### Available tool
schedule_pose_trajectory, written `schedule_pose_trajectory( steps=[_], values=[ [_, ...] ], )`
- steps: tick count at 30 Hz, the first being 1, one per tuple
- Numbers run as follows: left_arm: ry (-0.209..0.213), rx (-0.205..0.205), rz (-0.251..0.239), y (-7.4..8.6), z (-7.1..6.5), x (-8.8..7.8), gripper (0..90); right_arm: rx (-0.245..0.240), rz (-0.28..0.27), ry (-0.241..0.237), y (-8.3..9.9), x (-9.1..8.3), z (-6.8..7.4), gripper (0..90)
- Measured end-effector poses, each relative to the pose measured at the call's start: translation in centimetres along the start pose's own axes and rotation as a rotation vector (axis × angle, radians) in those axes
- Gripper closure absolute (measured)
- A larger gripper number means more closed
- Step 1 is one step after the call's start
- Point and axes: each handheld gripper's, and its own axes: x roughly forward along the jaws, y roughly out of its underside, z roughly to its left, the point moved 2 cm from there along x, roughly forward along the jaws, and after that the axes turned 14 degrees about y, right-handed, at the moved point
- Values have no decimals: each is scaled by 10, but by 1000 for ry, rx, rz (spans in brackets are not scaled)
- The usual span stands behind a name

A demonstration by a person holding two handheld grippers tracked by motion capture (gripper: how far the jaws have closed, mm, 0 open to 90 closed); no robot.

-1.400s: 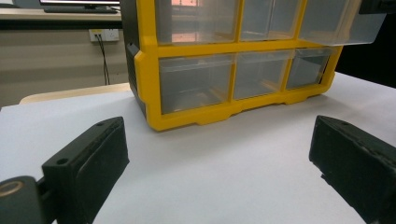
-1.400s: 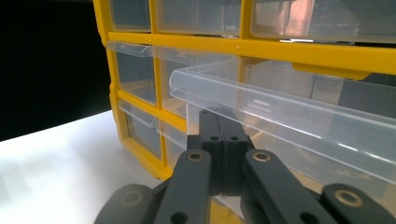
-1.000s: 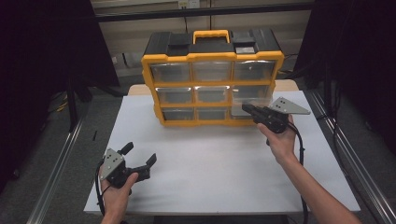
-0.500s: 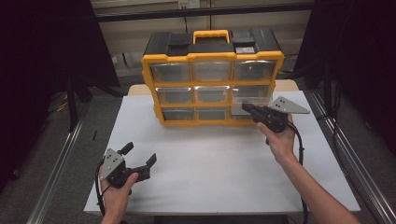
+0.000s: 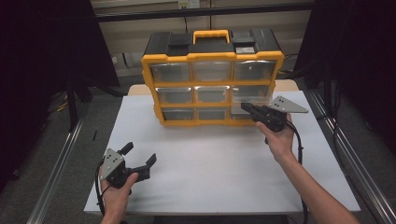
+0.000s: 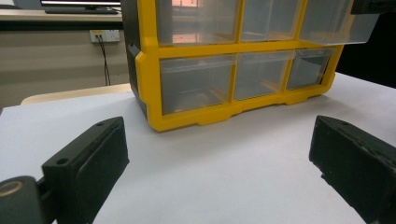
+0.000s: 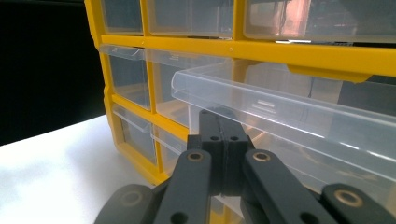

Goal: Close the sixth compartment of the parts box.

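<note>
Little change is seen: the right tool (image 5: 248, 108), jaws together, apparently under the part-open clear drawer (image 7: 299, 116) of the yellow organizer (image 5: 212, 86), is held there, while the left tool (image 5: 139, 156) is kept apart over the counter (image 5: 210, 158).

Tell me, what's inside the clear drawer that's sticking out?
Nothing shows through the pulled-out clear drawer of the yellow cabinet. The right hand-held gripper covers part of its front, so that spot stays unseen.

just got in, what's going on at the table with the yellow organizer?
A person works a gripper in each hand at a yellow drawer cabinet standing on the white table. The right gripper, jaws shut, is at the middle-row right drawer, which is pulled partly out; whether it pinches the drawer's lip I can't tell. The left gripper rests open near the table's front, holding nothing.
</note>
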Motion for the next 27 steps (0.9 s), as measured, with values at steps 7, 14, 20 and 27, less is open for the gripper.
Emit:
schedule_pose_trajectory(
  steps=[7, 14, 20, 27],
  values=[
    [-3, 0, 0, 0, 1, 0, 44, 5, 2, -2, 0, 1, 0, 900],
    [-1, -2, 0, 0, 1, 0, 44, -2, 2, -2, 0, 3, 0, 900],
    [0, -4, 0, 0, 0, 0, 44, 1, 4, 2, -1, 4, 0, 900],
    [2, -2, 1, 0, 1, 0, 44, 9, 2, 3, -1, 6, 0, 900]
  ],
)
